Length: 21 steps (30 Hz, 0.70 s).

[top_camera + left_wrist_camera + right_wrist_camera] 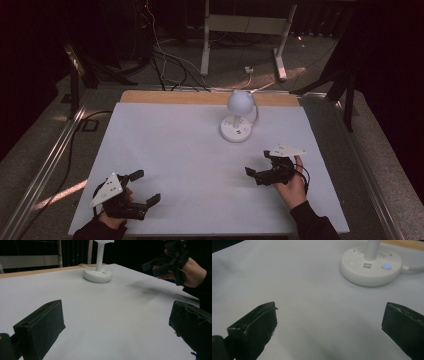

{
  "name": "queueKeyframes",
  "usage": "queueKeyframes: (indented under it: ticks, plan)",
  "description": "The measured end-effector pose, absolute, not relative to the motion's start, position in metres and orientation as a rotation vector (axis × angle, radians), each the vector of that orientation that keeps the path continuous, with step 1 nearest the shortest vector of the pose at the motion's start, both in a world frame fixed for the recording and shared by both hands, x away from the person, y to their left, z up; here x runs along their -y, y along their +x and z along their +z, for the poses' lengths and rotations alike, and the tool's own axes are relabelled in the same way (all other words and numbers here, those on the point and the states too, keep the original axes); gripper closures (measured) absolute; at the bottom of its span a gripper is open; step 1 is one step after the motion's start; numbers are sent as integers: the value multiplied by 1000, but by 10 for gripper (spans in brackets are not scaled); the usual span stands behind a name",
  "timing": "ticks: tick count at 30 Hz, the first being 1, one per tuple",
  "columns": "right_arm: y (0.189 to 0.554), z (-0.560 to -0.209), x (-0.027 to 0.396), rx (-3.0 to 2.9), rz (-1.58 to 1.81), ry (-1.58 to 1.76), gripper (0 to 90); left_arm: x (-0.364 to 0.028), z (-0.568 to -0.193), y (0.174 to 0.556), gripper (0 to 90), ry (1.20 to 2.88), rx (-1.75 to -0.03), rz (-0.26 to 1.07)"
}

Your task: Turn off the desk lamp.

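A small white desk lamp with a round base and globe-shaped head (236, 125) stood upright in the upper centre of the high view, on the pale tabletop (175, 160). The left gripper (145, 187) hovered at the lower left with its fingers (40, 327) wide apart and empty. The right gripper (256, 172), at the right and nearer the lamp, also held its fingers (254, 325) spread apart on nothing.

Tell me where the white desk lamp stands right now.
In the high view the white desk lamp stands on the white table, toward its far edge and right of centre, beyond the right tool, which is open and apart from it.
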State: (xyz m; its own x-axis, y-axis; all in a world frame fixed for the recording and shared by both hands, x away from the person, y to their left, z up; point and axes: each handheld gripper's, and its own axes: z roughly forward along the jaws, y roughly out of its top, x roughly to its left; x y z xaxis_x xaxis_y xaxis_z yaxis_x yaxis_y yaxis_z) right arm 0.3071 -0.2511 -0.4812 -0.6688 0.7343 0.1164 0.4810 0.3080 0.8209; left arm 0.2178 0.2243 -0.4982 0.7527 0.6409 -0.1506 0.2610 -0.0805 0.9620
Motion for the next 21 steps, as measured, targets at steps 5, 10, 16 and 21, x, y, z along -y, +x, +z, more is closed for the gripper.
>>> queueKeyframes:
  ticks: [5, 10, 16, 21]
  plan:
    - [289, -487, 268, -2288, 1294, 1123, 0, -225, -498, 218, 6, 1662, -730, 368]
    - [273, -495, 278, -2306, 1280, 1143, 0, -224, -498, 218, 6, 1664, -729, 367]
    - [258, -505, 286, -2352, 1199, 1095, 0, -225, -498, 217, 5, 1662, -727, 369]
    - [257, -507, 293, -2331, 1225, 1104, 0, -224, -498, 217, 5, 1666, -725, 368]
